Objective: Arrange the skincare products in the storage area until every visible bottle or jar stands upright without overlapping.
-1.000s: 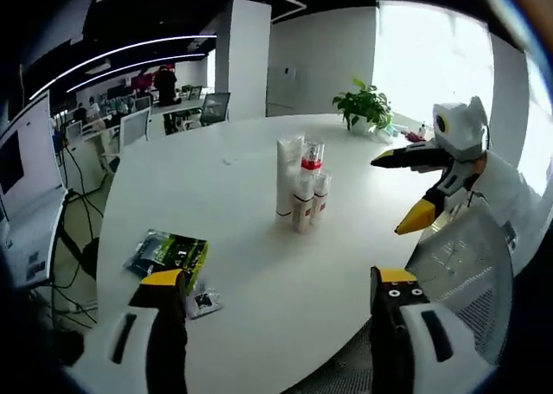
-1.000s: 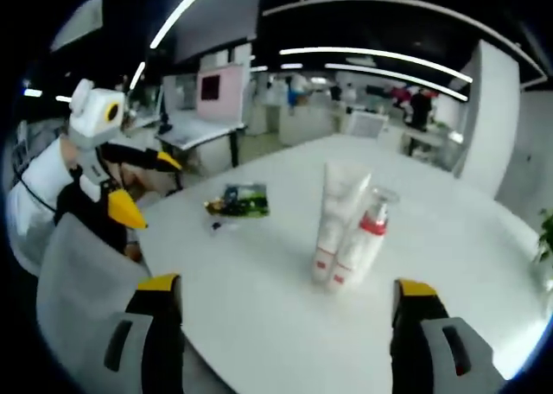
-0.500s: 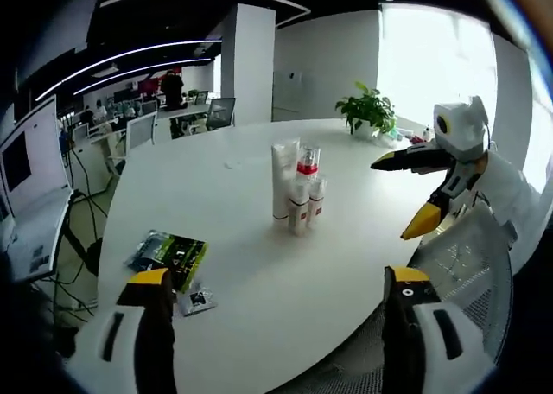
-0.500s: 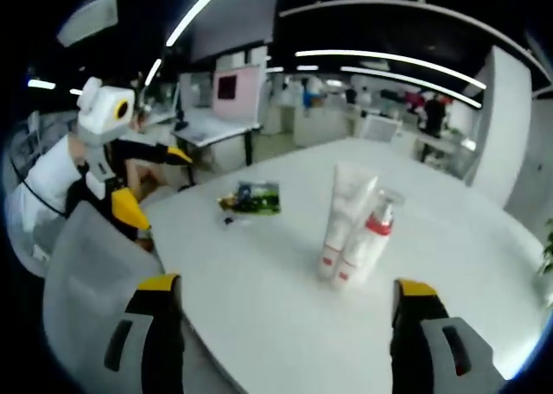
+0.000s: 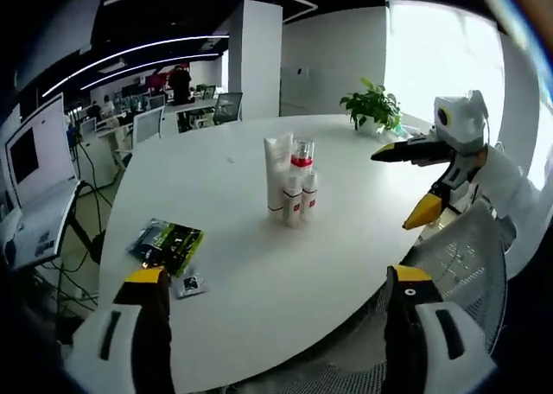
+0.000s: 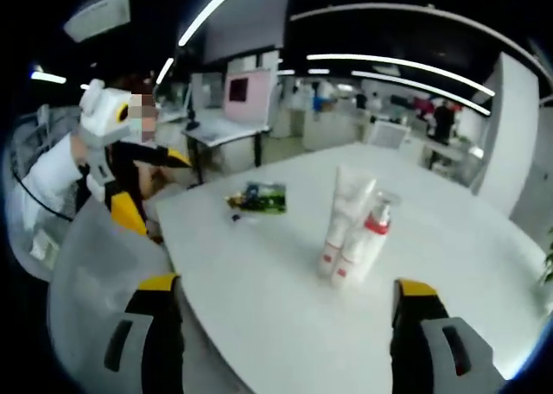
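Left gripper (image 5: 275, 282): jaws spread wide, nothing between them, held off the near edge of the white table (image 5: 346, 230), well apart from the products.
Right gripper (image 6: 281, 290): jaws likewise wide apart and empty, held off the table (image 6: 259, 299) edge, well short of the products.
Skincare products (image 5: 289, 185): a tight cluster near the middle of the table, all upright; a tall white tube (image 5: 276, 171), a pump bottle with a red collar (image 5: 301, 156), and two smaller white tubes with red bands in front, touching or almost touching.
Same cluster, right gripper view: tall tube (image 6: 342, 212) and red-collared pump bottle (image 6: 365, 243) standing side by side.
Green packet (image 5: 168, 243): flat on the table, well apart from the cluster, toward the table's edge; a small dark sachet (image 5: 188, 284) just beside it.
Between grippers and cluster: bare tabletop, nothing in the way.
Mesh chair (image 5: 462, 256): against the table edge.
Potted plant (image 5: 373, 109): on the table's far side, beyond the cluster.
Background: office desks and chairs behind the table.
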